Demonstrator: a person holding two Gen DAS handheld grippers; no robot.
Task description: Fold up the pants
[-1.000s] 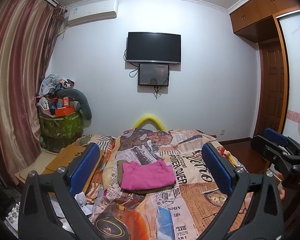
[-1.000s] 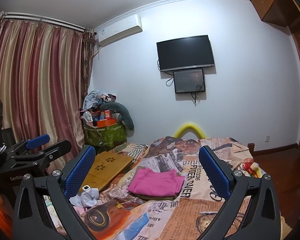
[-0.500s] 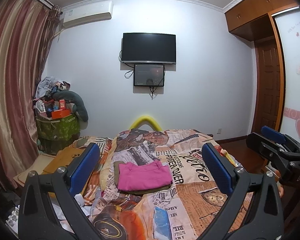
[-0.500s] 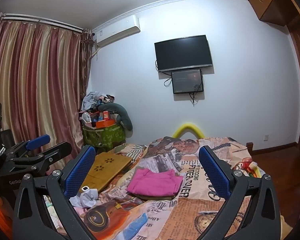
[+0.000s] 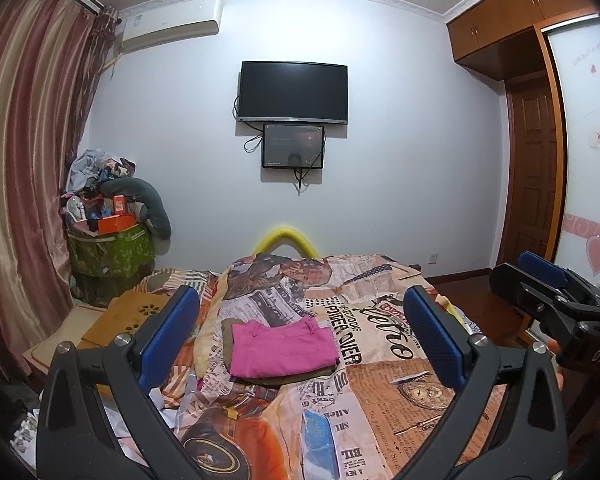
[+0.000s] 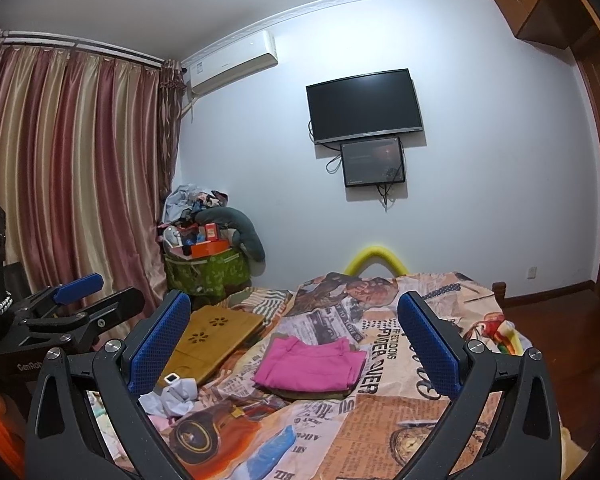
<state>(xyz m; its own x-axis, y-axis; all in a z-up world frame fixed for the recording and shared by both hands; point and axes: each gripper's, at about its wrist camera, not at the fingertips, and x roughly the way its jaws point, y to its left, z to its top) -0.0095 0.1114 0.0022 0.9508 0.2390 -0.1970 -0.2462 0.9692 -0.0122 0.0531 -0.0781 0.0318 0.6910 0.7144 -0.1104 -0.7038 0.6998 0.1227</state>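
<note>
Pink pants [image 5: 282, 347] lie folded in a flat rectangle on top of a folded olive-brown garment [image 5: 260, 379] in the middle of the bed. They also show in the right wrist view [image 6: 310, 364]. My left gripper [image 5: 300, 340] is open and empty, held well above and short of the pile. My right gripper [image 6: 292, 344] is open and empty too, held back from the bed. The right gripper shows at the right edge of the left wrist view [image 5: 556, 300], and the left gripper at the left edge of the right wrist view [image 6: 68, 312].
The bed has a newspaper-print cover [image 5: 384, 376]. A wooden lap desk [image 6: 210, 340] lies on its left side, with crumpled white cloth [image 6: 172, 396] near it. A cluttered green box [image 5: 110, 252] stands by the curtain [image 5: 24, 184]. A TV [image 5: 294, 92] hangs on the far wall.
Both grippers have drifted slightly, tilting up a little. The pants pile has not moved. Both grippers stay open.
</note>
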